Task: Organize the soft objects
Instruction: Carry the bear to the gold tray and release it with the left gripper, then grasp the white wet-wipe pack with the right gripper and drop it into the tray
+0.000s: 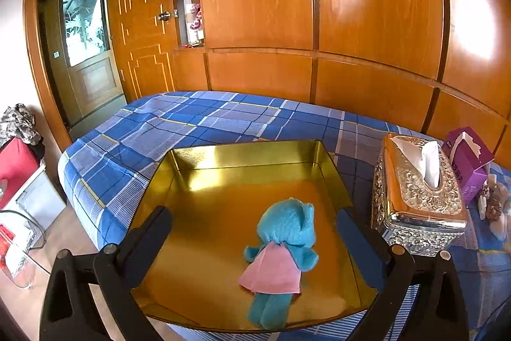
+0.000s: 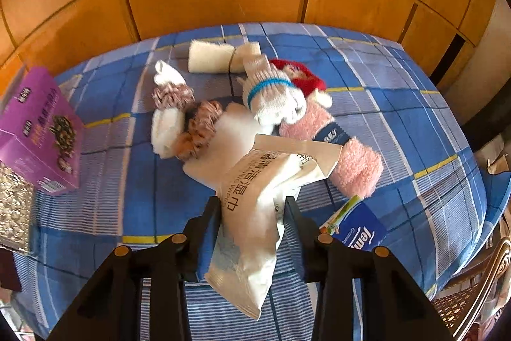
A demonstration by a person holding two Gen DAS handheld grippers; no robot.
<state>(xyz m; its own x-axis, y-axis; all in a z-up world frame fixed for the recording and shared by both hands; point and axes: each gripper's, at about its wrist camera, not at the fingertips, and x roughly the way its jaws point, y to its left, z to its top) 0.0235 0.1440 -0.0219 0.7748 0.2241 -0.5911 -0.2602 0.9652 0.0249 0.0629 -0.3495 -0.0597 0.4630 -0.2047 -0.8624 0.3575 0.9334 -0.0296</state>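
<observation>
The left gripper [image 1: 252, 232] is held spread wide over the gold tin tray [image 1: 204, 168]; nothing is pinched between its black fingers [image 1: 153, 232]; one blue plush toy [image 1: 282, 258] in a pink cape is seen lying inside the tray, between the two fingers and nearer the right one, touching neither. The tray is shiny, rectangular and shallow-walled, set on the blue plaid bedsheet [image 1: 153, 130]; just beside it on the right one ornate silver tissue box [image 1: 418, 197] with embossed scrollwork is stood, a white tissue pulled up from its slot; one purple cardboard tissue box [image 1: 469, 158] is placed behind that.

Over at the right gripper [image 2: 252, 203], a single white wet-wipes pack [image 2: 255, 213] is clamped between the fingers; the soft, crinkled plastic pouch is gripped about mid-length, its far end tilted out over the pile and its near end hung down toward the camera. Beyond it the heap of soft things is laid on the sheet: one fluffy pink sock roll [image 2: 348, 158] with a dark paper band, one knitted white glove bundle [image 2: 271, 95] ringed by a blue elastic, one red fuzzy item [image 2: 306, 75] partly hidden behind the glove, one folded white towel [image 2: 220, 56] at the back, and two mottled pink scrunchies [image 2: 172, 95] bunched at the left among white cloth. One blue Tempo tissue packet [image 2: 357, 229] is seen flat just right of the gripper; the purple box [image 2: 41, 130] is stood at the far left.
</observation>
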